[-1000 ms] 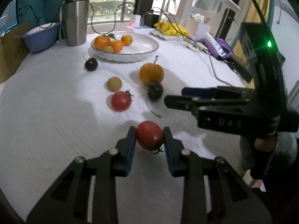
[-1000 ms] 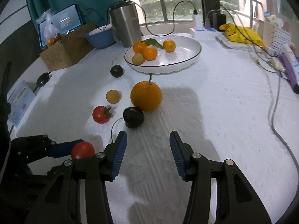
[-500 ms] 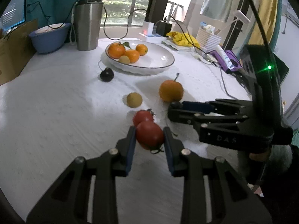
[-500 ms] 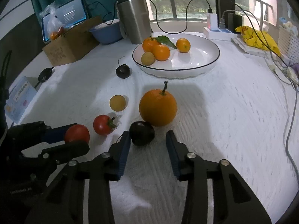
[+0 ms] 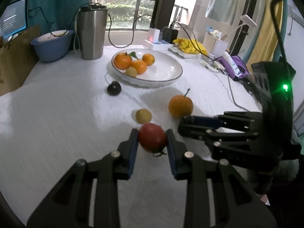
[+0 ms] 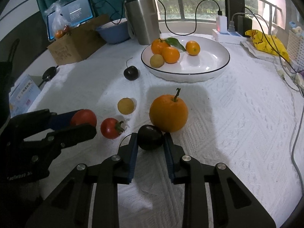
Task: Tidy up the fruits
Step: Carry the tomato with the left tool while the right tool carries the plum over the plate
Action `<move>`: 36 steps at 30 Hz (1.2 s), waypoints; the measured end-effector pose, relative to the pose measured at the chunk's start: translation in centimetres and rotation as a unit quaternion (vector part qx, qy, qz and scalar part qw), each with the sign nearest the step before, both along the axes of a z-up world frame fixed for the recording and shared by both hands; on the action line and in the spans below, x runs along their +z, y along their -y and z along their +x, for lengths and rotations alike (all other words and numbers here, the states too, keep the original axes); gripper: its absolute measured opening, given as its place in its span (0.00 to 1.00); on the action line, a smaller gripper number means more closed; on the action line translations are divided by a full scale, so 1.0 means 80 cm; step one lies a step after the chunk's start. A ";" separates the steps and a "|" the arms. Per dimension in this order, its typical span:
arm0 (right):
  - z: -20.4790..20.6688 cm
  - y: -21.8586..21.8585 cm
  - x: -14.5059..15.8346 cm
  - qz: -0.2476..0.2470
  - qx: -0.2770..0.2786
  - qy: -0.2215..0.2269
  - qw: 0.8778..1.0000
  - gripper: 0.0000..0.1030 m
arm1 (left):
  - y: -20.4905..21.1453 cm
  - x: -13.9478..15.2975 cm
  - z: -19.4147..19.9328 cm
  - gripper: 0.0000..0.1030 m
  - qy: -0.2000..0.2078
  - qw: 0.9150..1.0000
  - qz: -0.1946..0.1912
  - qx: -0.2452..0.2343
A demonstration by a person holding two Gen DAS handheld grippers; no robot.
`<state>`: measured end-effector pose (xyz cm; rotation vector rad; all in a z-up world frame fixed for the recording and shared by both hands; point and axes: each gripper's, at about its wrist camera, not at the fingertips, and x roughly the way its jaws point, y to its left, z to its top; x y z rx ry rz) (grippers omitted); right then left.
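Four fruits on white plate (image 6: 218, 70); six still outside it.
Left gripper (image 5: 152, 140) clamps tomato (image 5: 152, 137); right gripper (image 6: 150, 142) brackets dark plum (image 6: 150, 137) (contact unclear), both short of plate.

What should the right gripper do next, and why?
Probably close the right gripper on the dark plum: its jaws flank the fruit without clearly gripping it, while the left gripper already holds a tomato for the plate.
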<state>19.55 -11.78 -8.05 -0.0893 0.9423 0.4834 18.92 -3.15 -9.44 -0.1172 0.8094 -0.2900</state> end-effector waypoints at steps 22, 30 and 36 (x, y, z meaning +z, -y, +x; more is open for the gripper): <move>0.030 0.026 0.071 0.026 -0.009 0.058 0.998 0.28 | 0.016 0.039 0.058 0.29 0.033 0.999 0.019 -0.007; 0.064 0.042 0.083 0.026 -0.023 0.072 0.997 0.28 | 0.018 0.052 0.095 0.29 0.049 0.998 0.024 -0.011; 0.092 0.053 0.082 0.025 -0.031 0.072 0.997 0.28 | 0.024 0.047 0.123 0.29 0.043 0.999 0.019 -0.018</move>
